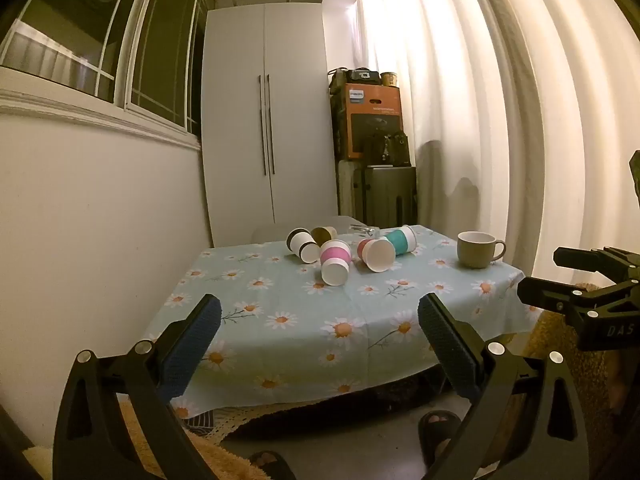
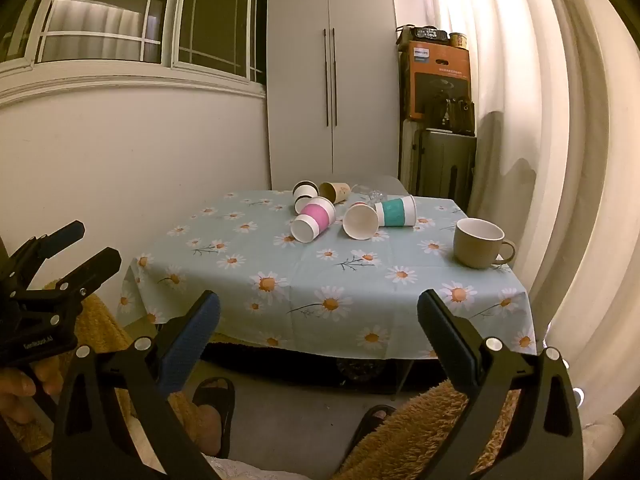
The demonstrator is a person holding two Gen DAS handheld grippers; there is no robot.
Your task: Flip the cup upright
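Several paper cups lie on their sides at the far end of the table: a pink-banded cup [image 1: 335, 264] [image 2: 313, 221], a teal-banded cup [image 1: 401, 239] [image 2: 395, 211], a white cup with its mouth toward me [image 1: 378, 255] [image 2: 361, 221], a black-banded cup [image 1: 302, 245] [image 2: 304, 194] and a brown cup [image 1: 324, 234] [image 2: 335, 191]. A beige mug [image 1: 478, 249] [image 2: 480, 242] stands upright at the right. My left gripper [image 1: 320, 320] is open and empty, short of the table. My right gripper [image 2: 318, 316] is open and empty, also short of the table.
The table carries a light blue daisy tablecloth [image 1: 304, 320] [image 2: 360, 280]. A glass object [image 1: 366, 231] lies behind the cups. A white wardrobe [image 1: 268, 120], stacked boxes and a suitcase [image 1: 384, 196] stand behind; curtains [image 1: 500, 120] hang at the right. The person's sandalled feet [image 2: 214, 404] are below.
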